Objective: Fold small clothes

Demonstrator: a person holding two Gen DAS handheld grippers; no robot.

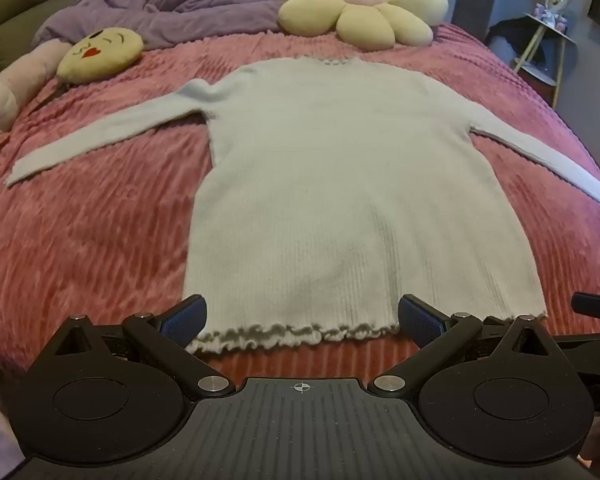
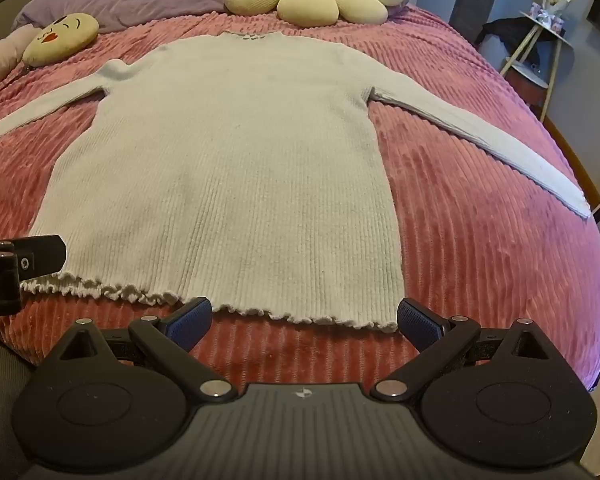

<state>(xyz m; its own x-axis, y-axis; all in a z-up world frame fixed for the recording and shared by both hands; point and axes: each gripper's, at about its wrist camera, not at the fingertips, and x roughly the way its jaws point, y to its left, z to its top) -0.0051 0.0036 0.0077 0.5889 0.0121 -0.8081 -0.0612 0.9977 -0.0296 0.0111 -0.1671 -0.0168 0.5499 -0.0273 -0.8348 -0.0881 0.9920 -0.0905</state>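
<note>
A white ribbed long-sleeved sweater (image 1: 340,168) lies flat on the pink bed cover, both sleeves spread out, frilled hem nearest me. It also shows in the right wrist view (image 2: 236,152). My left gripper (image 1: 300,316) is open and empty, its fingers straddling the left part of the hem just above the cover. My right gripper (image 2: 304,316) is open and empty at the hem's right part; its right finger sits by the hem's right corner. One finger of the right gripper shows in the left wrist view (image 1: 592,306), and part of the left gripper in the right wrist view (image 2: 20,264).
The pink ribbed bed cover (image 1: 80,240) fills the bed. A flower cushion (image 1: 360,8), an emoji cushion (image 1: 100,54), a pink plush toy (image 1: 8,96) and a purple duvet (image 1: 172,4) lie at the head. A side table (image 1: 548,36) stands to the right.
</note>
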